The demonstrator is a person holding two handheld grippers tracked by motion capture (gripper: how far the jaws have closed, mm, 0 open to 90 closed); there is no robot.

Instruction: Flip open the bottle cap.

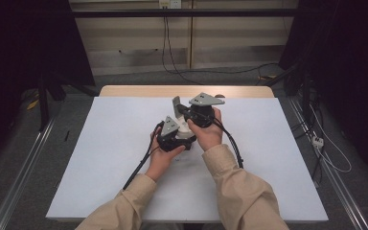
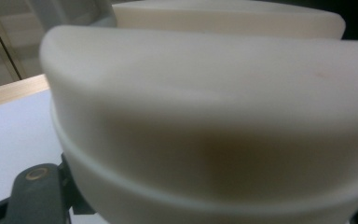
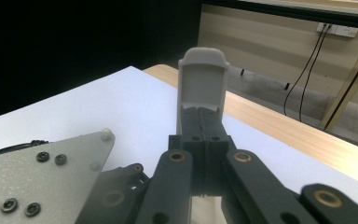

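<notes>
Right gripper (image 3: 204, 125) jaws: shut tight on the bottom end of grey piece (image 3: 203, 84), held upright.
Left gripper (image 1: 179, 134) jaws: likely clamped on cream tub (image 2: 205, 116); too close and blurry to be sure.
Why: one part in each, kept close, maybe for fitting together.
Where: over the middle of the worktop (image 1: 115, 143), grey piece just past the tub.

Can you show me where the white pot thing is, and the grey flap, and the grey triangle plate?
cream container (image 2: 205, 121), left gripper view, its curved side wall.
grey flap (image 3: 203, 86), right gripper view, its hollow inner face.
grey three-cornered plate (image 1: 206, 99), high view, its flat top.
</notes>
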